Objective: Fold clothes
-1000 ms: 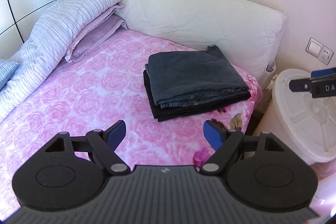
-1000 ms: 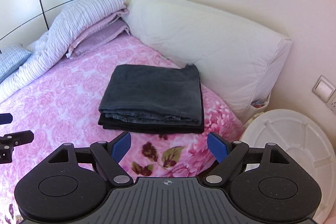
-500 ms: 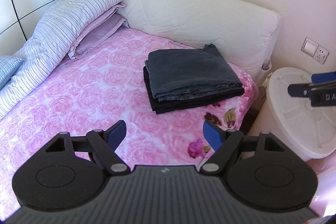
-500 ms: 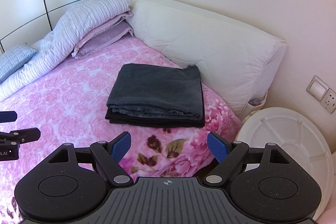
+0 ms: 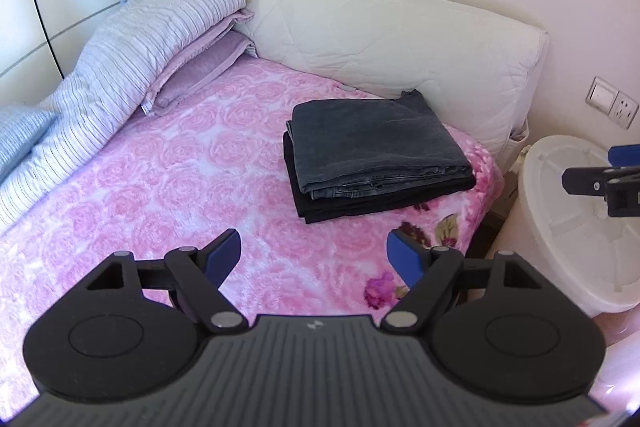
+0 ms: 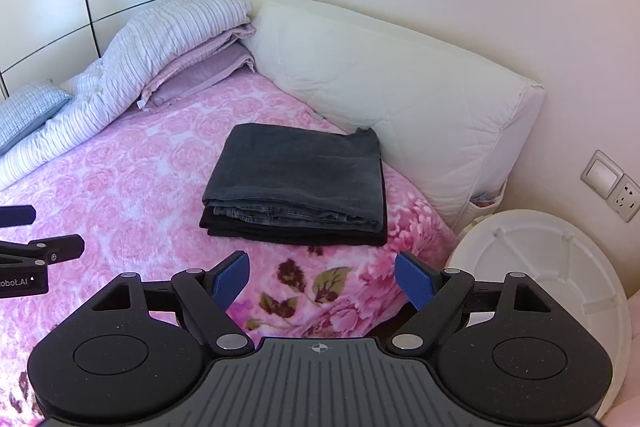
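Near the bed's (image 5: 168, 187) corner edge lie folded clothes (image 6: 296, 183); left tool (image 5: 314, 259) and right tool (image 6: 322, 277) hover apart-jawed, empty, over bare blanket.

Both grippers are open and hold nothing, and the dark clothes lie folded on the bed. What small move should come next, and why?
Probably none on this pile: draw both away. The grey jeans lie folded square on a black garment on the pink bedspread, edges roughly aligned. The left gripper and right gripper are open, empty and short of the pile. No unfolded garment is in view.
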`<state>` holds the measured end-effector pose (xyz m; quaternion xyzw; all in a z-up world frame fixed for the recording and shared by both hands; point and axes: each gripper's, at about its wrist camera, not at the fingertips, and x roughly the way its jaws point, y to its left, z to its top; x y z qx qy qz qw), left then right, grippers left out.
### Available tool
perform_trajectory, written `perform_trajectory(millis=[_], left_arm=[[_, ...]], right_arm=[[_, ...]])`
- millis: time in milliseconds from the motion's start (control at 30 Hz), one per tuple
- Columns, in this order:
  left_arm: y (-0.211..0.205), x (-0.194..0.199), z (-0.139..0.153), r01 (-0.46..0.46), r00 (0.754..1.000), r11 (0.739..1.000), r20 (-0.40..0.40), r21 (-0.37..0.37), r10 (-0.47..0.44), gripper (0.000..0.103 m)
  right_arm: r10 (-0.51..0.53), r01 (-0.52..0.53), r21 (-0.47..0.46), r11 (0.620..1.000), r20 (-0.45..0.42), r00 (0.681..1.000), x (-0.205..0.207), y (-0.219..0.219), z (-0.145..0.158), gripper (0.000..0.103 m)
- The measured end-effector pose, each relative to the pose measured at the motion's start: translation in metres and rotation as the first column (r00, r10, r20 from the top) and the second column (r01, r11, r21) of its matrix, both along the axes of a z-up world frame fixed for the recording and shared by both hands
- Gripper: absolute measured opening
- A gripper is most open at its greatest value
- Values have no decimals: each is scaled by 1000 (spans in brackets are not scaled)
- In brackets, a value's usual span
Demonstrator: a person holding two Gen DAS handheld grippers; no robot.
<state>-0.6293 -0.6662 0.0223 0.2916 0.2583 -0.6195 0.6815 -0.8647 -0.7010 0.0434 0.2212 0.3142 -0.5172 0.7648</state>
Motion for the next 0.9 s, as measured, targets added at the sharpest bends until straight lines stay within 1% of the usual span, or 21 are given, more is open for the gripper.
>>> perform_trajectory(millis=[133, 200, 533, 700, 833, 900], left_arm=[[0, 0, -1, -5, 1000, 1000, -31, 5, 5, 77], [-1, 0, -2, -7, 999, 1000, -38, 19, 7, 77], [2, -2, -11, -28, 998, 996, -45, 83, 32, 77], [7, -2, -12, -31, 999, 995, -42, 93, 35, 77], [10, -1, -13, -37, 998, 994, -54, 100, 42, 77], [12, -3, -12, -32, 998, 995, -45, 99, 37, 77]], right_arm=[[3, -3, 5, 1000, -8, 1000, 2, 1, 0, 83], [3, -3, 7, 1000, -9, 1000, 3, 1, -1, 83], [0, 0, 27, 1000, 0, 1000, 3, 7, -1, 83], [-1, 1, 37, 999, -2, 1000, 3, 15, -2, 83], [-7, 7, 50, 999, 1, 1000, 3, 21, -3, 83], [-8, 8, 53, 999, 2, 1000, 3, 24, -3, 83]])
